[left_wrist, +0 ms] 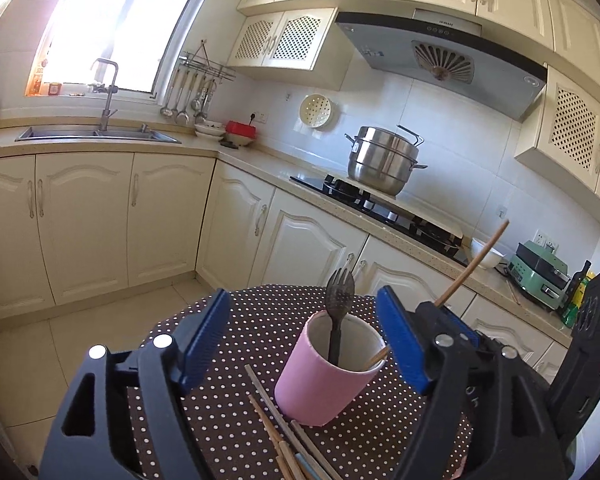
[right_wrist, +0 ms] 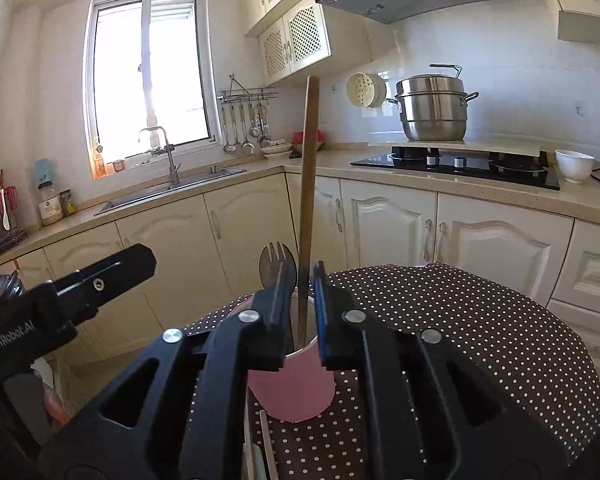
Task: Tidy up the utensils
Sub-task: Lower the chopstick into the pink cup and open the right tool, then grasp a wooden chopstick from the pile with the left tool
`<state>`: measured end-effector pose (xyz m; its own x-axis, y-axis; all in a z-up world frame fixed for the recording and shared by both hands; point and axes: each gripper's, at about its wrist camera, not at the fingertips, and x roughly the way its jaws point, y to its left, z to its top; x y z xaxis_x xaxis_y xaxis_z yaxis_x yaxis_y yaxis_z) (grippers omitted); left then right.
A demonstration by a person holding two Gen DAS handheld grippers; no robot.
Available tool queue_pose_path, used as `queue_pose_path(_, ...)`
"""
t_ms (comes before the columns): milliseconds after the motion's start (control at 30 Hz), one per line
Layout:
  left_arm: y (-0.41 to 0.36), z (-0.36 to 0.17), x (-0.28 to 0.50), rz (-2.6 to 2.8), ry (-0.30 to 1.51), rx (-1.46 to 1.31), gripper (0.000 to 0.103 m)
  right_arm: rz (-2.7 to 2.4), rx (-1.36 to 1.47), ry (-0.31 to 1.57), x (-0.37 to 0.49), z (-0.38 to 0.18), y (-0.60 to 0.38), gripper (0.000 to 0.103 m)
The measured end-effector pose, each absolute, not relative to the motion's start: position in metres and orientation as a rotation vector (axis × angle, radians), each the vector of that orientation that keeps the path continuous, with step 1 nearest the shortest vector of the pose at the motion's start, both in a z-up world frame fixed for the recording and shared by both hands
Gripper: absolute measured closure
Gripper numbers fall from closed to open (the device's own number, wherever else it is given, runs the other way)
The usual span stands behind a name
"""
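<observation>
A cream-cabinet kitchen is surrounding a round table (left_wrist: 236, 432) under a brown polka-dot cloth, where a pink cup (left_wrist: 327, 376) is standing upright. A black spork (left_wrist: 339, 312) and a wooden chopstick (right_wrist: 309, 200) are sitting in the cup, the chopstick leaning out over the rim. The left gripper (left_wrist: 300, 340) is hanging released, its blue pads wide on either side of the cup without touching it. The right gripper (right_wrist: 302, 312) is hovering over the rim, fingers slightly parted around the chopstick; whether they are pressing it, I cannot tell. More chopsticks (left_wrist: 284, 436) are lying on the cloth beside the cup.
</observation>
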<state>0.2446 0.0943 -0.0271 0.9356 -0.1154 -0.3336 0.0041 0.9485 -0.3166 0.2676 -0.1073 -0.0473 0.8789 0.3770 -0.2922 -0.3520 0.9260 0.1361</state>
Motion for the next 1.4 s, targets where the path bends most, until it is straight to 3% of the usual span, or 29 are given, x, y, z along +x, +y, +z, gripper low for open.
queue_pose_path(67, 0.096, -0.024, 0.239, -0.058, 0.355, -0.316, 0.029, 0.374, 0.08, 0.309, 0.261, -0.046, -0.109, 0.06)
queue_pose_path(500, 0.092, -0.027, 0.202, -0.057, 0.448, -0.318, 0.028, 0.356, 0.066, 0.292, 0.223, -0.034, -0.128, 0.044)
queue_pose_path(800, 0.079, -0.056, 0.192, -0.098, 0.646, -0.312, 0.028, 0.346, 0.024, 0.343, 0.196, -0.044, -0.152, 0.042)
queue_pose_path(1000, 0.076, -0.088, 0.201, -0.158, 0.865, -0.379, 0.028, 0.36, 0.008, 0.445, 0.187, -0.064, -0.164, 0.042)
queue_pose_path(1233, 0.065, -0.117, 0.209, -0.143, 1.002, -0.362, 0.029, 0.4, -0.009, 0.607, 0.193, -0.094, -0.167, 0.042)
queue_pose_path(1367, 0.064, -0.137, 0.218, -0.135, 1.099, -0.382, 0.056, 0.413, -0.008, 0.671, 0.197, -0.106, -0.167, 0.042)
queue_pose_path(1400, 0.064, -0.14, 0.219, -0.133, 1.112, -0.381, 0.058, 0.417, -0.008, 0.679, 0.198, -0.107, -0.168, 0.042)
